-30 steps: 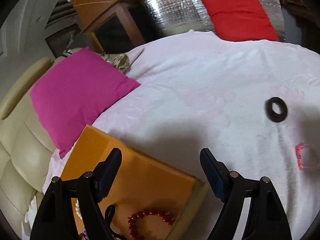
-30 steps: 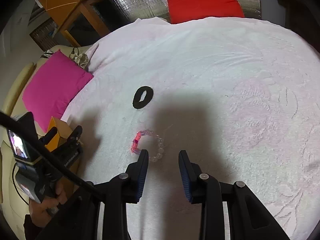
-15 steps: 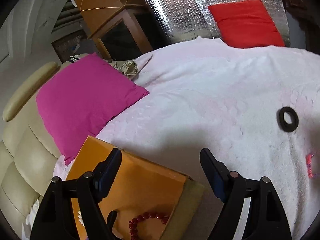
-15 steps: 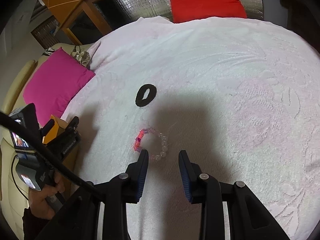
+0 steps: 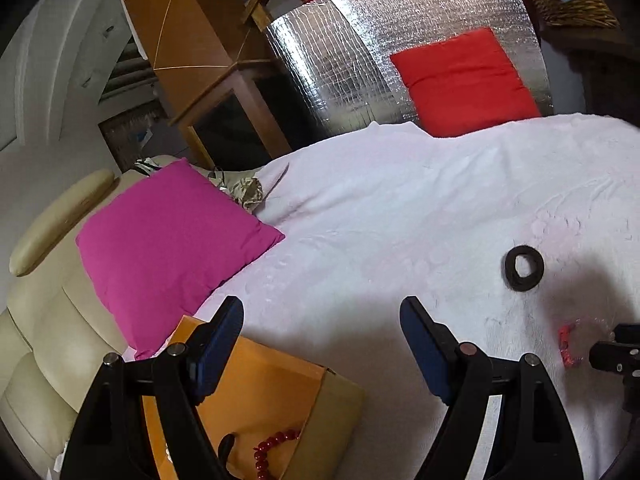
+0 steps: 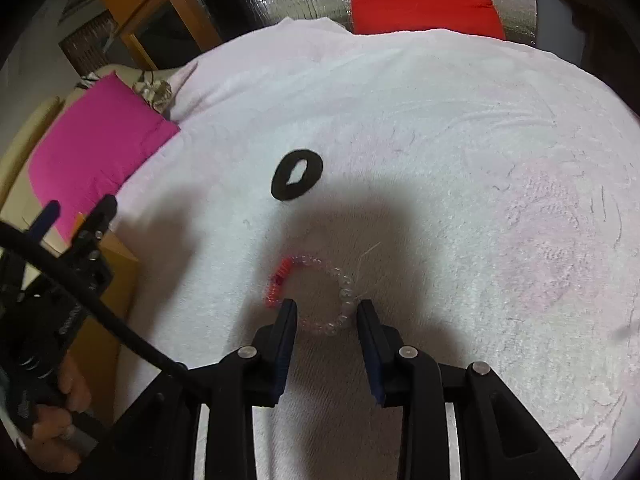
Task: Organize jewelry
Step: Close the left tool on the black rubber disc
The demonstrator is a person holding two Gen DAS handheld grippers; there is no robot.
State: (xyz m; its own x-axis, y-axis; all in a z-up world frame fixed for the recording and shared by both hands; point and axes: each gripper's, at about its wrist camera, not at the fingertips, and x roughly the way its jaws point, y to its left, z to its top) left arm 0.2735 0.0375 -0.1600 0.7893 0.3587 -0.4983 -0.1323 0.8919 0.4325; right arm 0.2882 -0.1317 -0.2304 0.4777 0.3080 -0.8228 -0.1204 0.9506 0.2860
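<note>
— What changed since a second ago?

— Your right claw (image 6: 325,312) has come down on the clear and pink bead bracelet (image 6: 310,294); its parted jaws now straddle the near arc without gripping. Your left claw (image 5: 322,332) has lifted, wide open and empty, over the orange box (image 5: 256,384).

— What does only one view show?

— The left view alone shows the red bead bracelet (image 5: 274,446) inside that box. The right view alone shows the whole loop flat on the white bedspread (image 6: 440,140), pink segment to the left, black hair tie (image 6: 297,175) beyond it.
</note>
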